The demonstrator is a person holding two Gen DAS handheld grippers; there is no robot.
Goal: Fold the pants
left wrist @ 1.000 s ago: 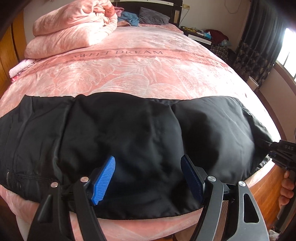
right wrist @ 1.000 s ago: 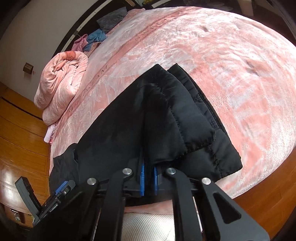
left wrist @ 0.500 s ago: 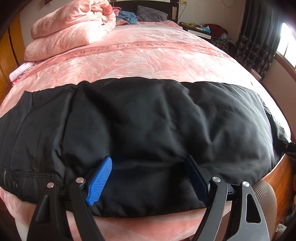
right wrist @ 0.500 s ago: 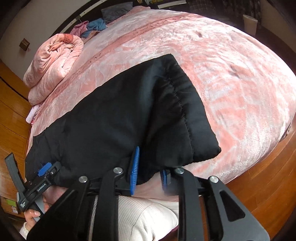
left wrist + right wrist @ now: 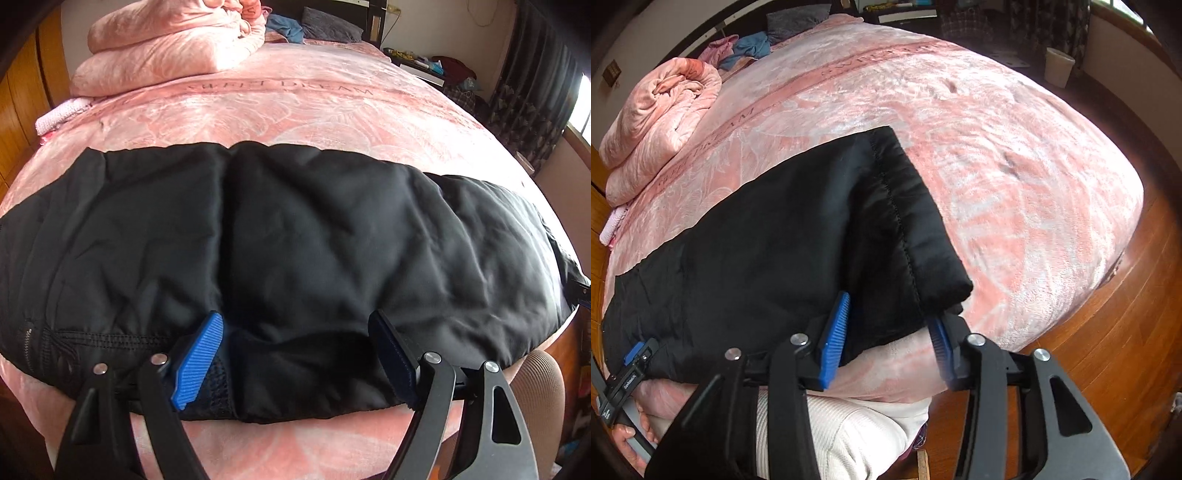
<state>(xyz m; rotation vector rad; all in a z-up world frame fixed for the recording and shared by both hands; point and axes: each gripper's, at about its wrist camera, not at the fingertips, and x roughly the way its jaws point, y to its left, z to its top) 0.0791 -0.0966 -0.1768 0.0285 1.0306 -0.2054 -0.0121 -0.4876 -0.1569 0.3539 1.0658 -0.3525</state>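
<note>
Black padded pants (image 5: 295,258) lie across the near edge of the pink bed, folded lengthwise, waist with zipper at the left. My left gripper (image 5: 295,358) is open, its blue pads either side of the near edge of the pants near the waist. In the right wrist view the pants (image 5: 794,240) stretch left from the hem end. My right gripper (image 5: 886,339) is open at the hem's near corner, the cloth lying between the pads. The left gripper also shows in the right wrist view (image 5: 631,362), at the far left.
A rolled pink quilt (image 5: 170,48) sits at the bed's far left, pillows and clothes (image 5: 295,29) by the headboard. Wooden floor (image 5: 1108,332) lies right of the bed, with a white bin (image 5: 1058,66) beyond. The bed edge runs just under both grippers.
My right gripper has opened and let go of the hem, which now lies flat on the bed. The pants have been spread out straighter. The left gripper stayed open.
</note>
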